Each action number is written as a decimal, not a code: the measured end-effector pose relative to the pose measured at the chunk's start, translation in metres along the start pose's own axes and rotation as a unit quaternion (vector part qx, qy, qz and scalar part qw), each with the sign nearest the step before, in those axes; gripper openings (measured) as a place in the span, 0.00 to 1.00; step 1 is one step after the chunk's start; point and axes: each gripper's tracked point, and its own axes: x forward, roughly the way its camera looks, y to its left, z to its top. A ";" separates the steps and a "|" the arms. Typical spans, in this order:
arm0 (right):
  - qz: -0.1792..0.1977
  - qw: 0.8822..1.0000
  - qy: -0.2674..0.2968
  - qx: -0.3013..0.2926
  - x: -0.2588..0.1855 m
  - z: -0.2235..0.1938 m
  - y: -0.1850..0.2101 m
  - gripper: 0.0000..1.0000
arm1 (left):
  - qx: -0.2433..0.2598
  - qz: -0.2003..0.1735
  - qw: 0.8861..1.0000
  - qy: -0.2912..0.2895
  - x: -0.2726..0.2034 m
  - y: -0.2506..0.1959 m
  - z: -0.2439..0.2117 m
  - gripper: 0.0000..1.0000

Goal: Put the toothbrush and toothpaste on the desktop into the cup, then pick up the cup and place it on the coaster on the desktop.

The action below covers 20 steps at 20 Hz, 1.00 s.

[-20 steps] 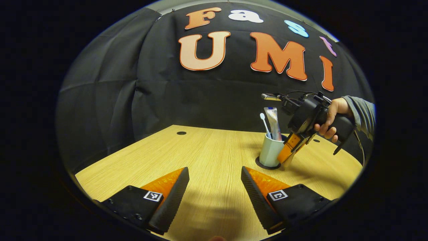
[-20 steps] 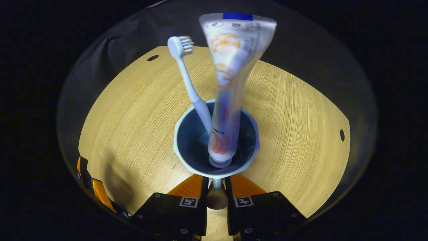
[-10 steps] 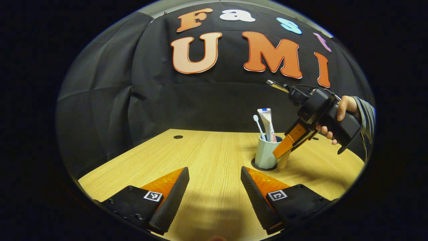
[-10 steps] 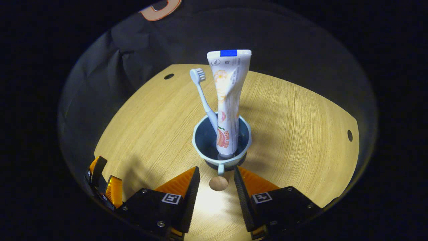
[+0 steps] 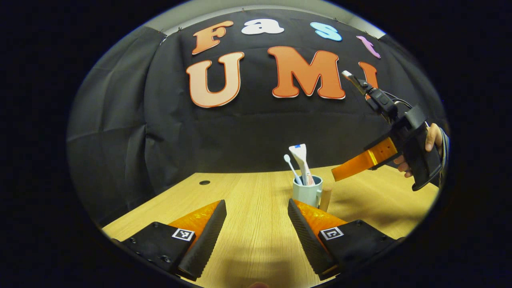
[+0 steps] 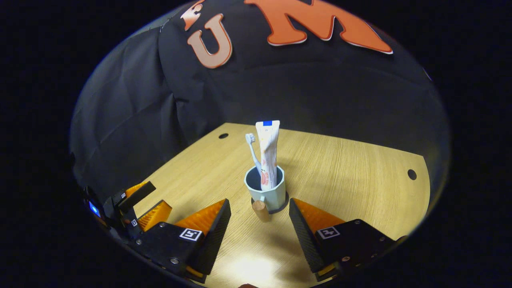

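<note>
Cup (image 6: 266, 193) on its coaster (image 6: 285, 204) holds one toothbrush (image 6: 253, 154), one toothpaste (image 6: 268, 154); both my tools (image 5: 256, 236) (image 6: 259, 236) released beside it

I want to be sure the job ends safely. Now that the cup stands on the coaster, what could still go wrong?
1. The toothpaste and toothbrush rise well above the cup rim, so a knock might tip them.
2. The open right tongs sit close around the cup handle; a sideways pull might catch it and slide the cup off the coaster.
</note>
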 end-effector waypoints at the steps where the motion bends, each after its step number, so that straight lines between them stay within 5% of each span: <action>1: -0.004 1.000 -0.022 -0.003 -0.010 0.004 -0.003 0.89 | 0.001 -0.003 1.000 -0.010 0.000 -0.005 0.006 0.98; 6: -0.055 0.991 -0.119 -0.035 -0.050 0.012 -0.027 0.89 | -0.003 -0.026 0.998 -0.056 0.001 -0.030 0.036 0.98; 10: -0.113 0.973 -0.188 -0.073 -0.084 0.010 -0.044 0.89 | -0.013 -0.037 0.996 -0.080 0.002 -0.045 0.049 0.98; 13: -0.112 0.969 -0.206 -0.077 -0.096 -0.008 -0.038 0.89 | -0.025 -0.043 0.994 -0.094 0.002 -0.054 0.057 0.98; 20: -0.203 0.939 -0.264 -0.087 -0.125 -0.013 -0.068 0.90 | -0.021 -0.055 0.992 -0.114 -0.003 -0.075 0.062 1.00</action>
